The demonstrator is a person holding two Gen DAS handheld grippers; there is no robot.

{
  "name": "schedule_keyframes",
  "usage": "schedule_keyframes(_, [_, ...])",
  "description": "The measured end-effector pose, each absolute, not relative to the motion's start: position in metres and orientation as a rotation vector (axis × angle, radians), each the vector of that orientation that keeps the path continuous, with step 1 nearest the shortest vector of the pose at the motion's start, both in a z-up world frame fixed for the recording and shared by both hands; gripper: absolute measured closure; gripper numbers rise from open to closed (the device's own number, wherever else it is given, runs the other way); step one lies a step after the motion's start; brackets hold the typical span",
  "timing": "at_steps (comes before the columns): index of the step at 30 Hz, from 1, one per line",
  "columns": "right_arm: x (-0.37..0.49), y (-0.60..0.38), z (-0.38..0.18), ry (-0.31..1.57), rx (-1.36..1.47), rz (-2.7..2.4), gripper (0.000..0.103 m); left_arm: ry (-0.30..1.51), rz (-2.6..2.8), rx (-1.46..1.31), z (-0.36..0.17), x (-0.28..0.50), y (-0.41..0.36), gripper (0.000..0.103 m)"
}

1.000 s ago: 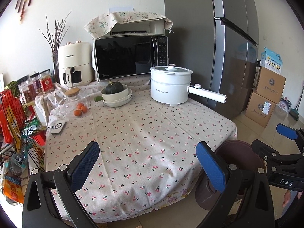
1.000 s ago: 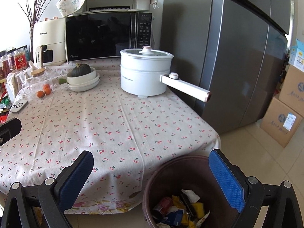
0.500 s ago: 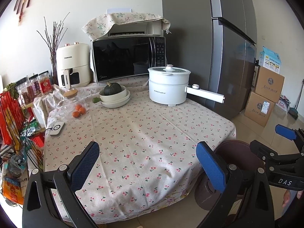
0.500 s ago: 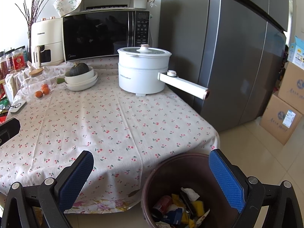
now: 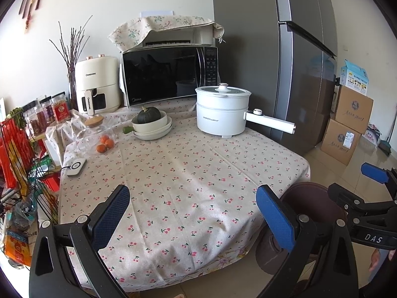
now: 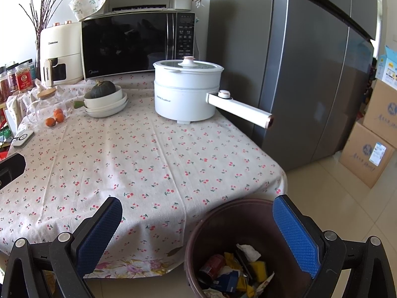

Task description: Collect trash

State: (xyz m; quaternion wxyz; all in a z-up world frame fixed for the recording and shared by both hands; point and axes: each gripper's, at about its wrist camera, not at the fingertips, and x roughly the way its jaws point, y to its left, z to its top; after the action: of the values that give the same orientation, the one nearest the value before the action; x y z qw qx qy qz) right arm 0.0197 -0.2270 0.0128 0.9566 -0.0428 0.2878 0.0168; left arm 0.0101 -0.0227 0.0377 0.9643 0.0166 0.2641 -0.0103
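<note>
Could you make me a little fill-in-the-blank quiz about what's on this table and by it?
1. The dark green squash sits in a stack of white ____.
2. The trash, including a red can, lies inside the brown ____.
3. Both tools, left and right, are open and hold ____.

Missing words: bowls; bin; nothing

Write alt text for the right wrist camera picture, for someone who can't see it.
An open, empty right gripper hangs above a brown trash bin holding a can, wrappers and crumpled paper, beside a table covered in a cherry-print cloth. At the back of the table stand a white pot, stacked bowls with a squash, and a microwave.
</note>
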Motion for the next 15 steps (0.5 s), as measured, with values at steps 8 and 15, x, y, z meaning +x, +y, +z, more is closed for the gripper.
schedule_keyframes(8, [0.0183, -0.2282, 0.0122, 0.576, -0.085, 0.032, 0.003, 0.531, -0.021, 0.035, 0.0374, 0.0102, -0.0228, 0.000])
schedule_keyframes(15, [0.0175, -0.2288, 0.0136, 0.569, -0.083, 0.029, 0.003, 0.531, -0.022, 0.035, 0.0369, 0.0102, -0.0231, 0.000])
